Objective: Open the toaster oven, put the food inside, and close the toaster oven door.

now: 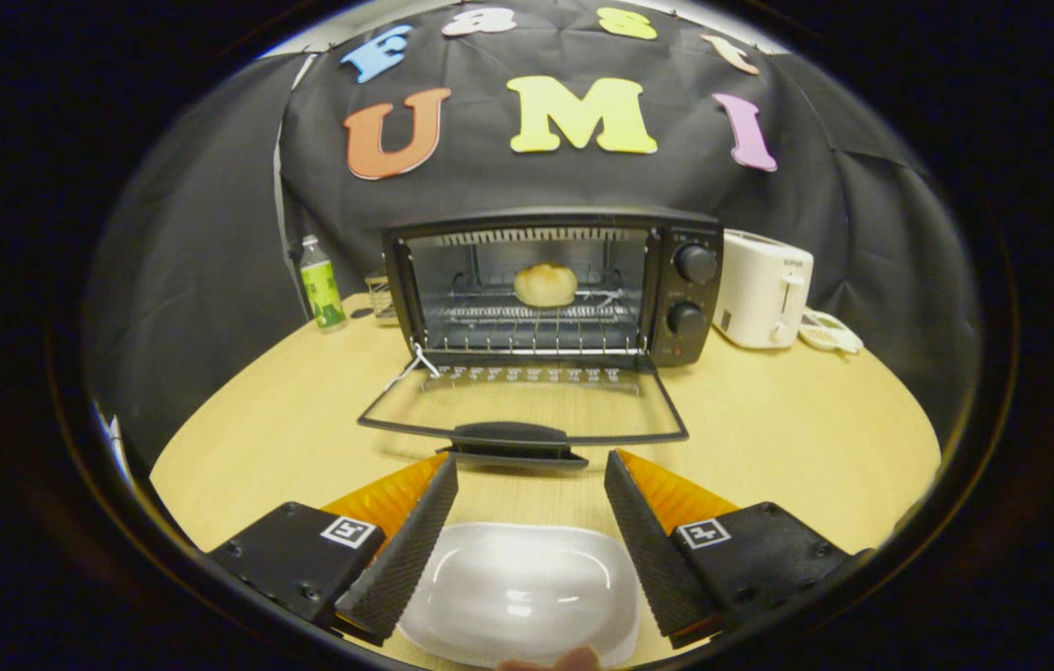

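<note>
here gripper [531, 466] fingers spread behind open oven door [523, 408] edge.

The hand-held gripper [531, 466] has two wedge-shaped fingers [410, 545] with finely ribbed, textured inner faces. Each is backed by a ridged panel and ends in a black block carrying small screws and a square black-and-white marker [348, 531]. The fingers stand wide apart. Near the base is what may be a fingertip [553, 661].
</note>
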